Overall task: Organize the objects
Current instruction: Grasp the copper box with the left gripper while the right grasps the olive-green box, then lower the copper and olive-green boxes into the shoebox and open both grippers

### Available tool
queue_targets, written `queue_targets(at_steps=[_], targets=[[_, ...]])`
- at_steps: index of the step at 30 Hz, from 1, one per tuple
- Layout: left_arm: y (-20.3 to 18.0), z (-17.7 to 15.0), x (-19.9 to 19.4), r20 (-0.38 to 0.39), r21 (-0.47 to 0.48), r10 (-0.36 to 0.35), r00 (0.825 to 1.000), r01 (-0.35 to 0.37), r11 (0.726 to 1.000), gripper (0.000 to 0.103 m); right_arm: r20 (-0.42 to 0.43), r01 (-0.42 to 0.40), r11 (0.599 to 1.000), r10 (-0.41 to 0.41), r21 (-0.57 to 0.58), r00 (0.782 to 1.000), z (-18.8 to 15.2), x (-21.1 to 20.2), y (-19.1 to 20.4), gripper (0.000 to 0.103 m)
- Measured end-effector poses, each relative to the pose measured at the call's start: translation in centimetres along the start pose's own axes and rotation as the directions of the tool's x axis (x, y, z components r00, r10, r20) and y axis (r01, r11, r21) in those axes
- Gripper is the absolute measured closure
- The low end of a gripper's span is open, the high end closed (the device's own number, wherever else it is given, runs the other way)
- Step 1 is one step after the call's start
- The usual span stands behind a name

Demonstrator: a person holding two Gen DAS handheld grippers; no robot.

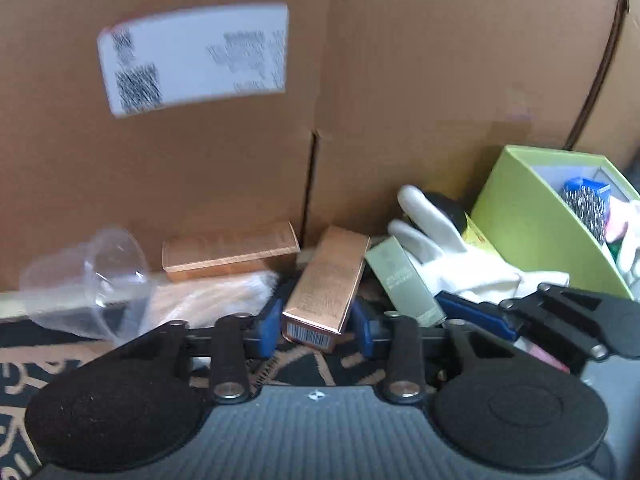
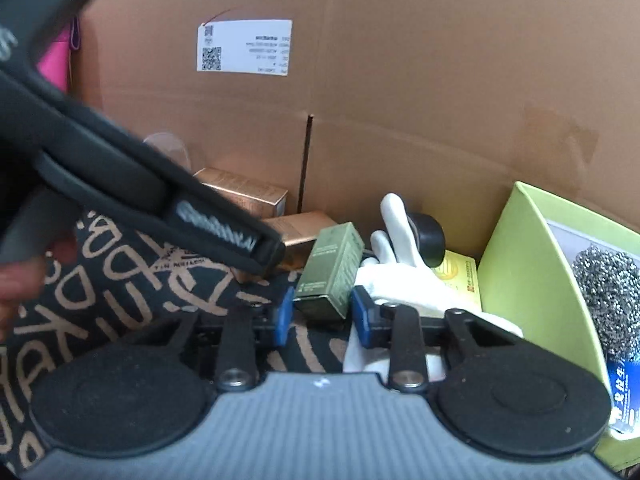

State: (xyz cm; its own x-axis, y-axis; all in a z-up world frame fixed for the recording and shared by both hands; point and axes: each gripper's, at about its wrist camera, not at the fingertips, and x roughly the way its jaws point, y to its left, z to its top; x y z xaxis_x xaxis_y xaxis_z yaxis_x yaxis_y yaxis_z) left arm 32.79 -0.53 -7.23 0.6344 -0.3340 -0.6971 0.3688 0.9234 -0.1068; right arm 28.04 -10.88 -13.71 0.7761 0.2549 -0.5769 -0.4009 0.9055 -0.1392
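Left gripper [image 1: 318, 320] straddles copper carton [image 1: 326, 280] (seemingly gripped); green carton [image 2: 332, 272] between right gripper [image 2: 320, 316] pads.

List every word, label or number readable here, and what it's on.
No text can be quoted.
White label on the cardboard box: codes and print too small.
Copper box: barcode, print blurred.
Green box: print too small.
Patterned mat: big tan letters, no whole word legible.

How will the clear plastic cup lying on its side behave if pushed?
The clear plastic cup lies on its side with its round wall down, so it would probably roll. It looks thin-walled, so likely light and easily crushed. Its smooth surface may slip.
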Motion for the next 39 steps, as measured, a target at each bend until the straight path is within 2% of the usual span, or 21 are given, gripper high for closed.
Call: queue_targets(at_steps=[3, 7, 11, 15, 19, 22, 23, 24, 26, 27, 31, 34, 36, 37, 39], targets=[[-0.5, -0.9, -0.9, 0.011, 0.035, 0.019, 1.0, -0.019, 0.999, 0.067, 0.009, -0.007, 1.0, 0.007, -0.005, 1.0, -0.7, -1.3, -0.3, 0.08], [-0.5, -2.6, -3.2, -0.011, 0.002, -0.007, 1.0, 0.007, 1.0, 0.067, -0.001, -0.083, 0.995, 0.083, 0.052, 0.997, -2.0, -3.6, -0.6, 0.081], [-1.5, -5.8, -6.4, -0.029, 0.039, 0.005, 1.0, -0.004, 0.999, 0.068, -0.004, -0.148, 0.984, 0.149, 0.104, 0.989, -3.8, -6.8, -1.1, 0.081], [-1.9, -9.0, -10.0, -0.054, 0.031, -0.009, 0.999, 0.011, 0.999, 0.068, -0.006, -0.219, 0.954, 0.225, 0.206, 0.974, -5.8, -10.7, -2.2, 0.081], [-2.5, -11.5, -12.8, -0.064, 0.005, -0.024, 0.998, 0.024, 1.0, 0.068, -0.023, -0.218, 0.948, 0.23, 0.233, 0.973, -8.8, -15.0, -2.8, 0.081], [-3.4, -12.6, -13.7, -0.062, 0.002, -0.005, 0.998, 0.005, 1.0, 0.068, -0.041, -0.203, 0.957, 0.216, 0.207, 0.976, -10.5, -17.2, -2.2, 0.081], [-3.9, -12.5, -13.2, -0.059, 0.008, 0.004, 0.998, -0.004, 1.0, 0.064, -0.039, -0.201, 0.959, 0.212, 0.2, 0.976, -10.8, -17.5, -2.1, 0.081], [-4.2, -12.5, -13.1, -0.056, 0.016, 0.016, 0.998, -0.016, 1.0, 0.048, -0.041, -0.199, 0.962, 0.211, 0.189, 0.977, -10.9, -17.9, -1.9, 0.08], [-4.7, -12.0, -12.7, -0.026, 0.024, 0.051, 0.998, -0.05, 0.998, 0.031, -0.042, -0.197, 0.964, 0.207, 0.177, 0.977, -10.9, -18.1, -1.9, 0.074], [-5.0, -11.9, -12.6, -0.006, 0.035, 0.067, 0.998, -0.067, 0.997, 0.031, -0.042, -0.189, 0.965, 0.2, 0.183, 0.979, -10.8, -18.0, -1.8, 0.07], [-5.7, -11.0, -11.4, 0.01, 0.066, 0.094, 0.995, -0.095, 0.993, 0.031, -0.034, -0.185, 0.962, 0.196, 0.2, 0.98, -10.3, -16.9, -1.8, 0.07], [-5.9, -10.7, -10.6, -0.007, 0.077, 0.108, 0.994, -0.107, 0.991, 0.039, -0.03, -0.174, 0.965, 0.183, 0.196, 0.983, -9.9, -15.9, -1.5, 0.07], [-5.6, -10.8, -10.0, -0.039, 0.055, 0.076, 0.996, -0.074, 0.996, 0.066, -0.038, -0.17, 0.967, 0.18, 0.188, 0.983, -9.8, -15.4, -1.3, 0.073], [-5.6, -10.9, -10.0, -0.034, 0.044, 0.074, 0.997, -0.073, 0.996, 0.067, -0.044, -0.172, 0.968, 0.183, 0.185, 0.982, -9.9, -15.1, -1.3, 0.079], [-6.0, -11.1, -10.2, -0.031, 0.055, 0.079, 0.996, -0.077, 0.996, 0.069, -0.036, -0.17, 0.971, 0.179, 0.17, 0.983, -10.3, -15.2, -1.2, 0.08]])
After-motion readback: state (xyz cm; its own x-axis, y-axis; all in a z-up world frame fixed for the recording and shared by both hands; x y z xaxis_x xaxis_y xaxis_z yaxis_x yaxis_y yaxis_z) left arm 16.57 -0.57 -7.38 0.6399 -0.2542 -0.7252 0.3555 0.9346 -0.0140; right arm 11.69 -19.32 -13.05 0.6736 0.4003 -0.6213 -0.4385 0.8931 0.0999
